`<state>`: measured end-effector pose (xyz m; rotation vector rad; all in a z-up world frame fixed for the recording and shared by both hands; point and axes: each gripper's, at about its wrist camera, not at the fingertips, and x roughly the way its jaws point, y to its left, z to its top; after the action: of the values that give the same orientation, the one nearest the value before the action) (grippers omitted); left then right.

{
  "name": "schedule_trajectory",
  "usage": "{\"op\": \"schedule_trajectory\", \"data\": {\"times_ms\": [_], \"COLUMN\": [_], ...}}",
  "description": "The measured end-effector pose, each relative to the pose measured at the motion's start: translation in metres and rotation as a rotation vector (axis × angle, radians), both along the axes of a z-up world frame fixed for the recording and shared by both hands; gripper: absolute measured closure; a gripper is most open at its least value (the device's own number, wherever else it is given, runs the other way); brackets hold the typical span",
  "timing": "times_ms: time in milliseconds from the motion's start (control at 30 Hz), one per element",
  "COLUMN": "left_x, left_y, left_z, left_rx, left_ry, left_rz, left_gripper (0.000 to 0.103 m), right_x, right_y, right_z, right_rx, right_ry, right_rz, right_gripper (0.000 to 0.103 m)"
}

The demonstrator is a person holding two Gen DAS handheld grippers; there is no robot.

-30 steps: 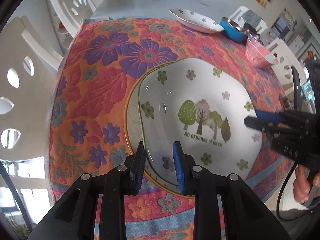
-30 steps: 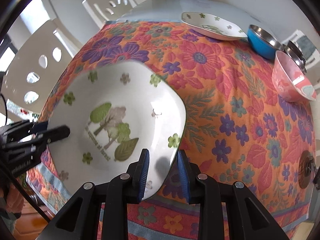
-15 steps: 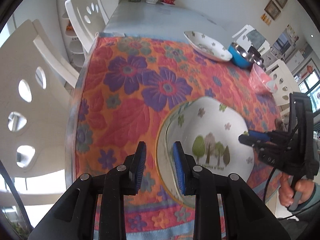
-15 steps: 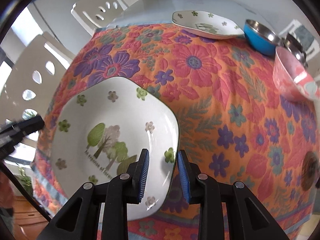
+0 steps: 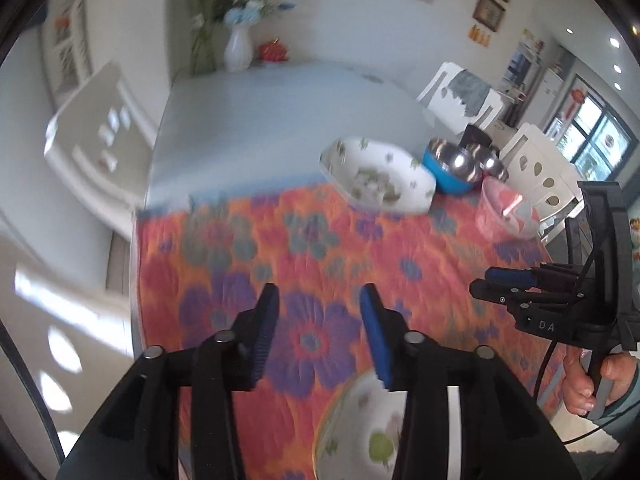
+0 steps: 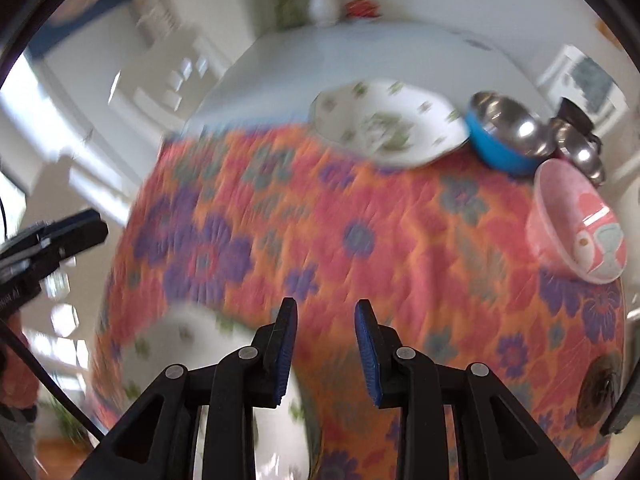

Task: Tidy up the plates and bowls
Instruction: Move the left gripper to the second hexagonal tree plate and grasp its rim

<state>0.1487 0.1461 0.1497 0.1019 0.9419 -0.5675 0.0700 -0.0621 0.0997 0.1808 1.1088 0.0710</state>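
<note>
1. Plainly, the left gripper point(image 5: 318, 320) stood parted, its jaws having just been opening, with only the cloth point(image 5: 400, 248) showing between its blue pads.
2. Likewise the right gripper point(image 6: 325, 338) stood parted and empty, its jaws having just been opening too.
3. Below both tools lay the near plate point(image 5: 360, 432), white with green flowers, flat on the cloth at the table's near edge and partly hidden behind the gripper bodies; neither tool touched it.
4. In the left wrist view the right gripper hung off to the right, gripped by a hand point(image 5: 592, 384).
5. Farther out, a second flowered plate point(image 6: 384, 120) sat at the cloth's far edge.
6. Just beside it on the right stood a blue bowl point(image 6: 504, 132) with a steel inside, and a steel bowl point(image 6: 580, 152) beyond that.
7. A pink bowl point(image 6: 576, 224) rested nearer, on the cloth's right side.
8. White chairs point(image 5: 104, 152) flanked the table, and a white vase point(image 5: 238, 50) stood at its far end.
</note>
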Motion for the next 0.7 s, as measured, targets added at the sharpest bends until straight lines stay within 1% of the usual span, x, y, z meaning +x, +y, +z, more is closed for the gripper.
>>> {"op": "schedule_trajectory", "data": {"times_ms": [33,67,100,133,200,267,333,367,400,433,500,533,567,600,633,667,700], "left_x": [0.013,0.028,0.04,0.056,0.081,0.106,0.118,0.124,0.13,0.135,0.143,0.147,0.151,0.156,0.159,0.163,0.165], "left_y": [-0.008,-0.018,-0.025,-0.035,-0.049,-0.06,-0.064,-0.068,-0.072,-0.077,-0.088,-0.095,-0.1,-0.106,-0.113,-0.118,-0.119], "left_z": [0.007,0.013,0.016,0.016,0.011,-0.003,-0.02,-0.028,-0.039,-0.051,-0.069,-0.081,-0.089,-0.099,-0.11,-0.122,-0.128], "left_rx": [0.0,0.002,0.008,0.016,-0.012,-0.078,-0.138,-0.158,-0.176,-0.183,-0.17,-0.161,-0.157,-0.155,-0.15,-0.152,-0.162], "left_ry": [-0.022,-0.049,-0.059,-0.056,-0.023,0.052,0.112,0.137,0.163,0.189,0.224,0.244,0.255,0.273,0.301,0.332,0.349], "left_rz": [-0.021,-0.041,-0.047,-0.047,-0.042,-0.007,0.026,0.043,0.053,0.059,0.064,0.065,0.07,0.077,0.082,0.089,0.093], "left_gripper": [0.048,0.045,0.04,0.039,0.039,0.039,0.04,0.041,0.041,0.042,0.044,0.045,0.046,0.05,0.056,0.058,0.06], "right_x": [0.011,0.019,0.028,0.036,0.054,0.07,0.088,0.093,0.101,0.109,0.118,0.124,0.129,0.133,0.137,0.141,0.143], "right_y": [-0.014,-0.023,-0.037,-0.049,-0.07,-0.083,-0.093,-0.094,-0.095,-0.096,-0.101,-0.102,-0.106,-0.109,-0.112,-0.115,-0.119], "right_z": [0.006,0.01,0.014,0.016,0.016,0.011,0.003,0.0,-0.005,-0.01,-0.021,-0.027,-0.032,-0.039,-0.046,-0.051,-0.055], "right_rx": [0.034,0.058,0.099,0.135,0.196,0.204,0.217,0.215,0.205,0.19,0.159,0.151,0.149,0.144,0.144,0.151,0.157], "right_ry": [-0.012,-0.019,-0.033,-0.047,-0.057,-0.045,-0.042,-0.04,-0.036,-0.032,-0.019,-0.007,0.002,0.012,0.015,0.018,0.021], "right_rz": [-0.048,-0.082,-0.137,-0.185,-0.274,-0.339,-0.384,-0.393,-0.403,-0.406,-0.408,-0.41,-0.413,-0.429,-0.449,-0.459,-0.461], "right_gripper": [0.056,0.037,0.025,0.024,0.024,0.024,0.024,0.025,0.029,0.032,0.04,0.042,0.047,0.05,0.05,0.052,0.056]}}
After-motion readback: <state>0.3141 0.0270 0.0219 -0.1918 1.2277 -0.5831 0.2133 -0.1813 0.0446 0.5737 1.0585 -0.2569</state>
